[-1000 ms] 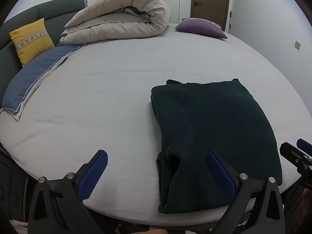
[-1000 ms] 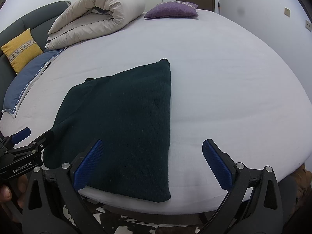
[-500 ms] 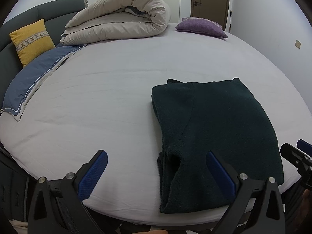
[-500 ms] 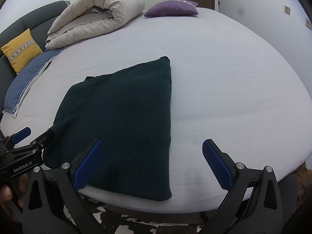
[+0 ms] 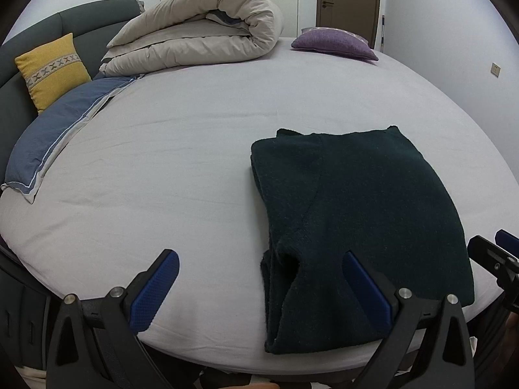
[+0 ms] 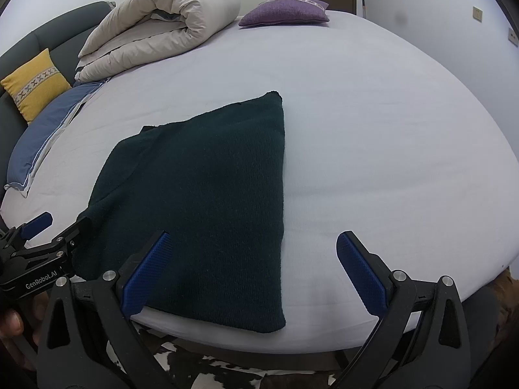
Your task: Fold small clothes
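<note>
Filling most of the room, the bed (image 5: 194,149) has a pale grey sheet pulled smooth across it, and everything else sits somewhere on it. At its head lies a rolled beige duvet (image 5: 207,39), with a grey headboard (image 5: 81,29) behind it. A blue pillow (image 5: 55,136) lies flat along the bed's left side below the duvet, a yellow cushion (image 5: 52,68) leans on the headboard just above that pillow, and a purple cushion (image 5: 334,43) rests at the bed's far right corner, in front of a brown door (image 5: 348,0).

Near the foot of the bed, the dark green sweater (image 6: 207,201) lies folded into a rough rectangle, its near edge almost at the mattress edge. Along its left side the stacked layers show, one fold gaping a little.

Both grippers hover at the foot of the bed, apart from the cloth. The left gripper (image 5: 259,287) has its blue pads spread wide, gripping nothing; the right gripper (image 6: 249,269) is likewise released and empty. A hand (image 6: 11,327) shows at the lower left of the right view.
</note>
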A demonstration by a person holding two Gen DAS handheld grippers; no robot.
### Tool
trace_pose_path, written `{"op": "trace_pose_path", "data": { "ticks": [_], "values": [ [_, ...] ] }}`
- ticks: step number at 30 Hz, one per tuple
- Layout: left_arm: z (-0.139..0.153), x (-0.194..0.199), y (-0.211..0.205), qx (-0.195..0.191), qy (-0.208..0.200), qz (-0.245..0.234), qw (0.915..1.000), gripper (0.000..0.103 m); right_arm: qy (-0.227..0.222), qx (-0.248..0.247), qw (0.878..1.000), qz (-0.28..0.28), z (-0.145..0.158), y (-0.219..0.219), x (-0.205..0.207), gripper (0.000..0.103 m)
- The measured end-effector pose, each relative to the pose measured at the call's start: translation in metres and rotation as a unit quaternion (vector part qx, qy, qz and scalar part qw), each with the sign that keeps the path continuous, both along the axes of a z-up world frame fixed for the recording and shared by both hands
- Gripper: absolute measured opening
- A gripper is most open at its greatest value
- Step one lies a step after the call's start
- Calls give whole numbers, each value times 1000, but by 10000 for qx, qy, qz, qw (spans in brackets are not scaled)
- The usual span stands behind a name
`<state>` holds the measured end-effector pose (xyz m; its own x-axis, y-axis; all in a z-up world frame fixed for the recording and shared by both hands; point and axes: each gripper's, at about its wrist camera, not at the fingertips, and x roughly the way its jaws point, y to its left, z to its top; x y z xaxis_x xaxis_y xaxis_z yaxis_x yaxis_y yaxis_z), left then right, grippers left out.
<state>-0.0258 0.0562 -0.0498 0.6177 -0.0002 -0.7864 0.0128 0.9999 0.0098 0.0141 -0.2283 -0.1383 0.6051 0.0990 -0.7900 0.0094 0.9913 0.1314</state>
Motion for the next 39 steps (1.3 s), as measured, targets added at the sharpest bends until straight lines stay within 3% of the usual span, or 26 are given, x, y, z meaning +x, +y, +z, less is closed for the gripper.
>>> {"op": "trace_pose_path", "data": {
  "ticks": [39],
  "values": [
    [-1,2,2,2,22,-7,10000,103,63,61,10000,11,-4,0,0,103]
  ]
}}
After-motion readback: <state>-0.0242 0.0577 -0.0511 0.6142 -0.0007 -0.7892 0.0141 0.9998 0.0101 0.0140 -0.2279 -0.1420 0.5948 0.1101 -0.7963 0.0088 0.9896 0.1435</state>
